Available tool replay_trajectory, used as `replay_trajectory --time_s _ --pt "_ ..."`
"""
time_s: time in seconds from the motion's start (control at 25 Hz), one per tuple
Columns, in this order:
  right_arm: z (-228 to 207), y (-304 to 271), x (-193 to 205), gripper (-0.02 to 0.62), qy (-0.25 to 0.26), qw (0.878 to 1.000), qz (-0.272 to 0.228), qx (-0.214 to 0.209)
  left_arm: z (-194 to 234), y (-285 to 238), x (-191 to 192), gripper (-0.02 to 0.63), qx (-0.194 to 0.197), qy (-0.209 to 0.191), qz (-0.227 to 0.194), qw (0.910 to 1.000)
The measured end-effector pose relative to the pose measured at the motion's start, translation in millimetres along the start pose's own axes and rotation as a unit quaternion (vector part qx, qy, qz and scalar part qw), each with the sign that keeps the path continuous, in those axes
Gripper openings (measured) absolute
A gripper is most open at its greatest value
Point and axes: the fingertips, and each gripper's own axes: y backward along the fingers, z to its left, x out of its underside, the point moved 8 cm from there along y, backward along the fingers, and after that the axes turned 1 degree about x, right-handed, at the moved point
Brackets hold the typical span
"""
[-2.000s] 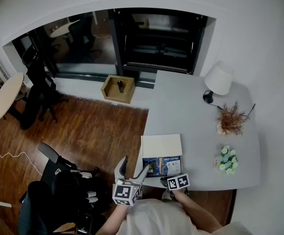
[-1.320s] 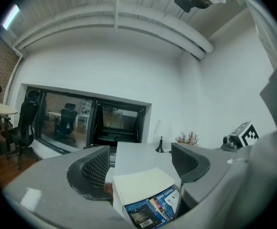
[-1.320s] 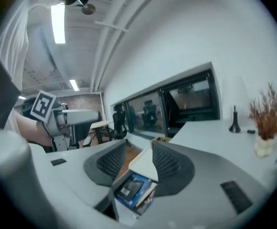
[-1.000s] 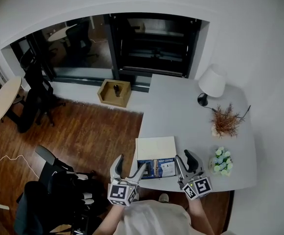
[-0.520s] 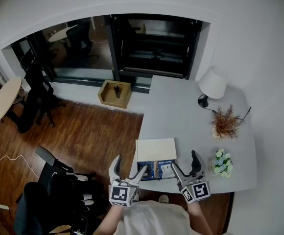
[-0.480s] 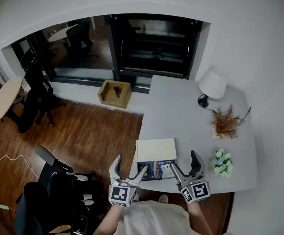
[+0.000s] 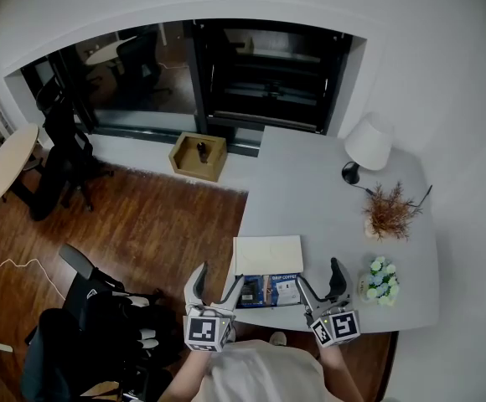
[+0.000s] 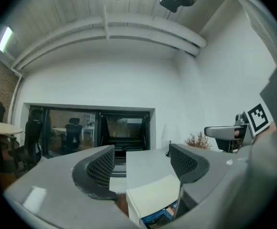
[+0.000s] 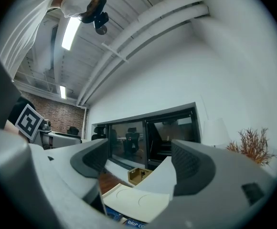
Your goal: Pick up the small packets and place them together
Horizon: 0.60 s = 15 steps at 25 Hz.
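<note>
R gripper (image 7: pixel 318 275) shifted right; packets (image 7: pixel 270 290) just left of its spread jaws.

We see an office: black swivel chairs (image 7: pixel 65 149) far left, glass-walled room (image 7: pixel 147 69) beyond, white-shaded lamp (image 7: pixel 369 141) on grey tabletop (image 7: pixel 310 199).

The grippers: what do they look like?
Both the left gripper and right gripper are grey, with curved fingers bearing dark mesh-textured pads. Each carries a cube with black-and-white square markers. The person wears a light top. The left's fingers are closing, nothing between them.
</note>
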Motion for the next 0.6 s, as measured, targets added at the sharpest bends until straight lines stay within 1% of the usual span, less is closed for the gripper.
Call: replay_trajectory --time_s 0.12,0.2,0.28,0.36,0.48,0.6 --pt "1.0 -3.0 8.3 0.422 -0.01 1.0 0.022 -0.014 1.0 0.6 -0.1 0.368 0.0 0.006 0.0 1.0" --pt "4.3 -5.9 16.2 0.419 -0.017 0.998 0.043 -0.034 2.3 1.5 2.9 0.368 -0.002 0.006 0.002 1.0" --pt "8.7 -9.6 24.5 0.395 -0.018 0.996 0.063 -0.057 4.4 1.9 4.7 0.368 -0.005 0.004 0.005 1.0" --pt "12.8 -14.0 33.1 0.388 -0.022 0.993 0.082 -0.079 6.7 2.3 5.5 0.368 -0.009 0.002 0.007 0.9999" --pt "16.3 -20.6 49.4 0.387 -0.031 0.986 0.121 -0.11 8.7 3.4 5.4 0.368 -0.013 0.0 0.009 0.9999" --pt "20.5 -27.1 72.1 0.387 -0.033 0.973 0.172 -0.15 10.9 5.4 5.4 0.368 -0.017 -0.001 0.012 0.9998"
